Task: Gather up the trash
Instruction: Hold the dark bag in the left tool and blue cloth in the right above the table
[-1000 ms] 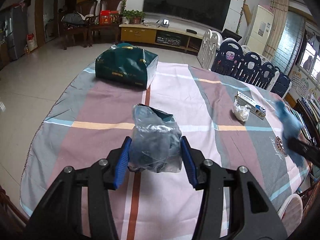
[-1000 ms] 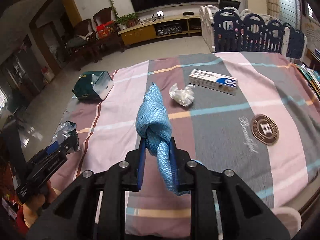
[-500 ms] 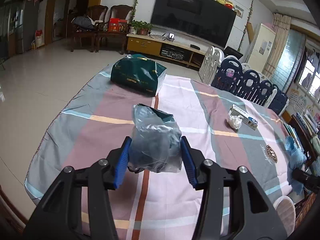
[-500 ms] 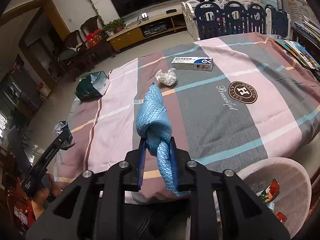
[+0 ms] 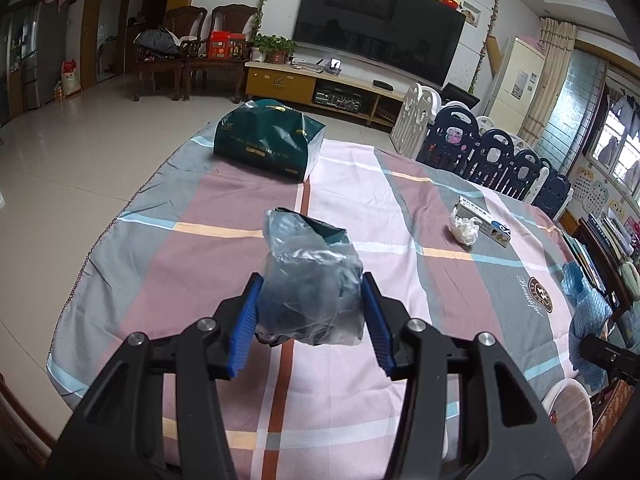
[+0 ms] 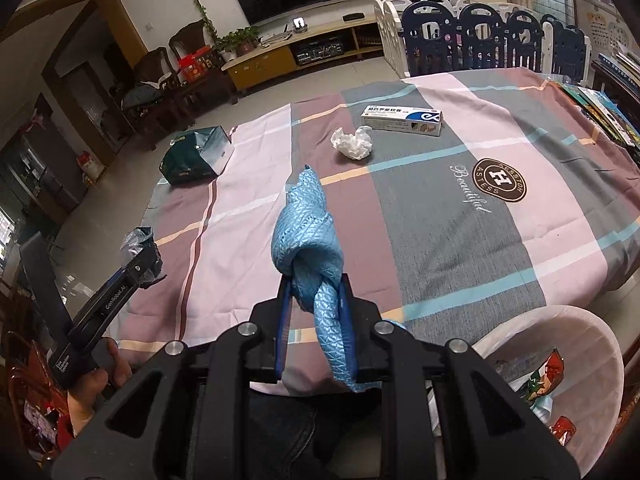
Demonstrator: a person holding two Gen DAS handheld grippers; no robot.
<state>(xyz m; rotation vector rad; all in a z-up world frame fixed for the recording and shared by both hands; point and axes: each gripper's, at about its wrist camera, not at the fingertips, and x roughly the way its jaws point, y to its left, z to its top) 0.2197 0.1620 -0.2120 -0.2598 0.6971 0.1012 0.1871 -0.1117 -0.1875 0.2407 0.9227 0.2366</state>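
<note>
My left gripper [image 5: 310,312] is shut on a crumpled clear plastic bag [image 5: 308,276] with dark contents, held above the near edge of the table. My right gripper [image 6: 314,304] is shut on a knotted light-blue cloth [image 6: 308,236], held near the table's front edge beside a pale trash bin [image 6: 560,344] with wrappers inside. The cloth also shows in the left wrist view [image 5: 586,304]. On the tablecloth lie a crumpled white tissue [image 6: 352,142] and a white and blue box [image 6: 402,118], also in the left wrist view [image 5: 464,229] [image 5: 484,222].
A dark green gift bag [image 5: 268,142] lies at the far left of the checked tablecloth [image 6: 460,216]. Blue and white playpen panels [image 5: 488,152] stand behind the table. Books [image 6: 612,112] lie along the right edge. The bin also shows in the left wrist view [image 5: 568,412].
Both grippers have pulled back toward the table's near edge, keeping their loads. The trash bin has come into the right wrist view.
</note>
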